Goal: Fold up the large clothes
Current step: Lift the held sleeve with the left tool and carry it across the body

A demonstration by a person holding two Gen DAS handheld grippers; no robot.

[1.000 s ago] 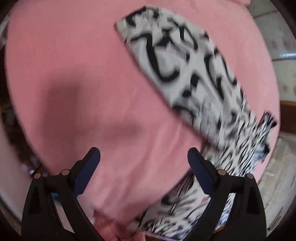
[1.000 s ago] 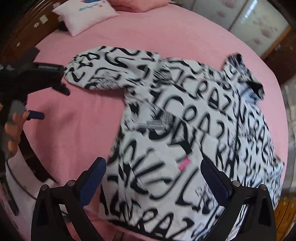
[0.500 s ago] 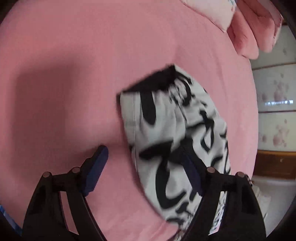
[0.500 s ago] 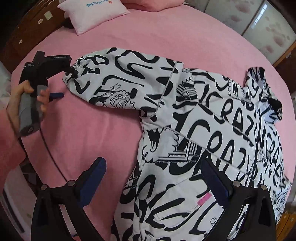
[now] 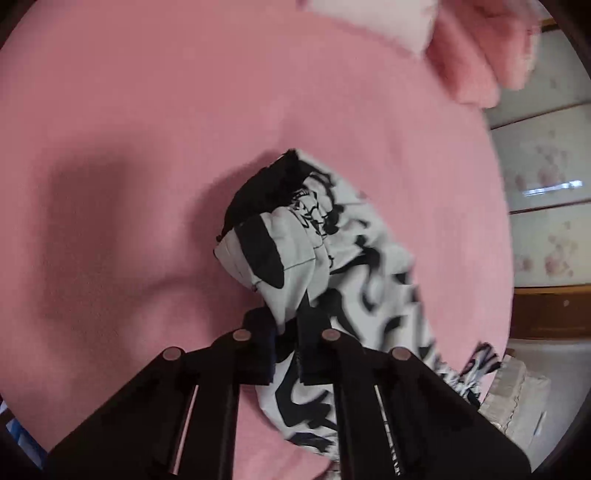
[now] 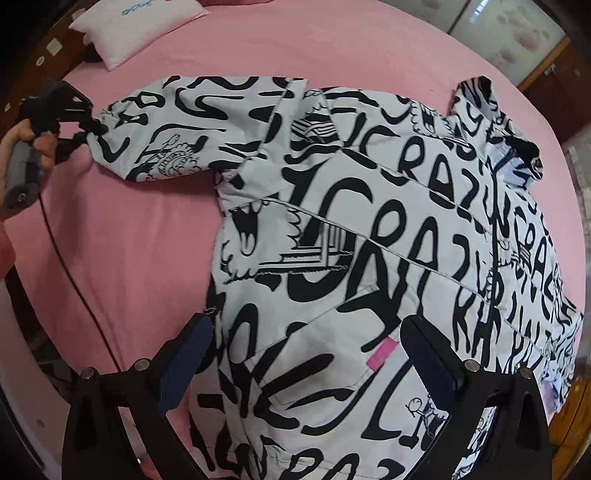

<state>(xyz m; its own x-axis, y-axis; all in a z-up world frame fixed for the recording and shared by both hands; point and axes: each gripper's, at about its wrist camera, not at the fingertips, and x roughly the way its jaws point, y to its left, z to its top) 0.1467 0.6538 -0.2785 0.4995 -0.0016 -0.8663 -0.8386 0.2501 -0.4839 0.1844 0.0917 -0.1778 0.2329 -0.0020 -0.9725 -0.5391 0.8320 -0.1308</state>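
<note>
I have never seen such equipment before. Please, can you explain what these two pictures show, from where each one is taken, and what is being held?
No robot here: a person holds a two-finger gripper in each hand, each carrying a fisheye camera looking along its fingers. The left camera shows the left gripper closed on the sleeve cuff of a black-and-white printed jacket. The right camera shows the right gripper open above the jacket, holding nothing. The jacket lies spread on a pink bed, with a pillow at the far side. There you also see the person's hand holding the left gripper at the sleeve.
</note>
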